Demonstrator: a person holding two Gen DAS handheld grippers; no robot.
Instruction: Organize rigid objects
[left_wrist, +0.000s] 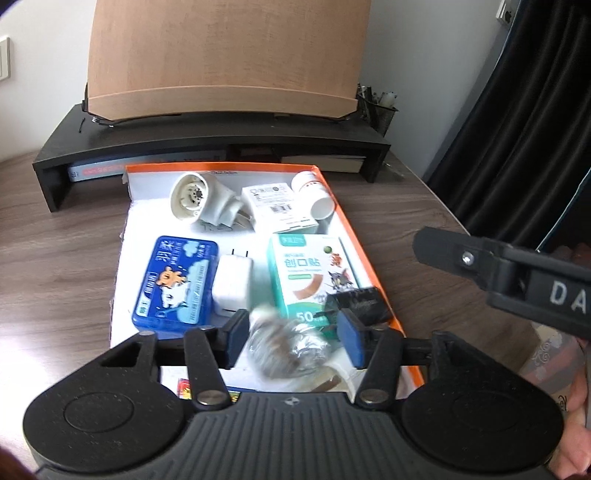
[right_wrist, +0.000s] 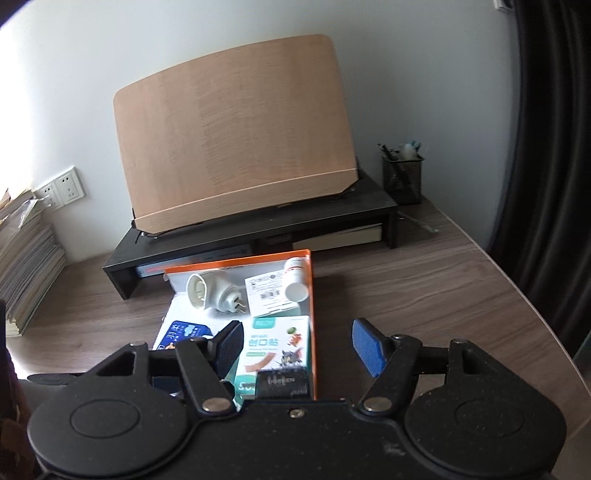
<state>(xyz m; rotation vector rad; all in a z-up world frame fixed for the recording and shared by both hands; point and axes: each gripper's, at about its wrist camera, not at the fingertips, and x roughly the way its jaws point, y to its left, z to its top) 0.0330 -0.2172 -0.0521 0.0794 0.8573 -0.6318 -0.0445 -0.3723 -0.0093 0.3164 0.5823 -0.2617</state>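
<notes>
You are at a home study desk: wood-grain desk (right_wrist: 424, 295), black monitor riser (right_wrist: 258, 229) carrying a wooden book stand (right_wrist: 236, 136), mesh pen holder (right_wrist: 402, 177), wall sockets (right_wrist: 61, 190), stacked papers (right_wrist: 26, 258), dark curtain (right_wrist: 550, 147), white wall (right_wrist: 110, 48).

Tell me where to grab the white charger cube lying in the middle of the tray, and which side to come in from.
Grip the white charger cube across its two long flat sides, coming straight down from above. It lies flat, prongs pointing to the tray's far end, wedged between the blue tin and the bandage box, so side gaps look tight. The left tongs are open and nearest.
</notes>
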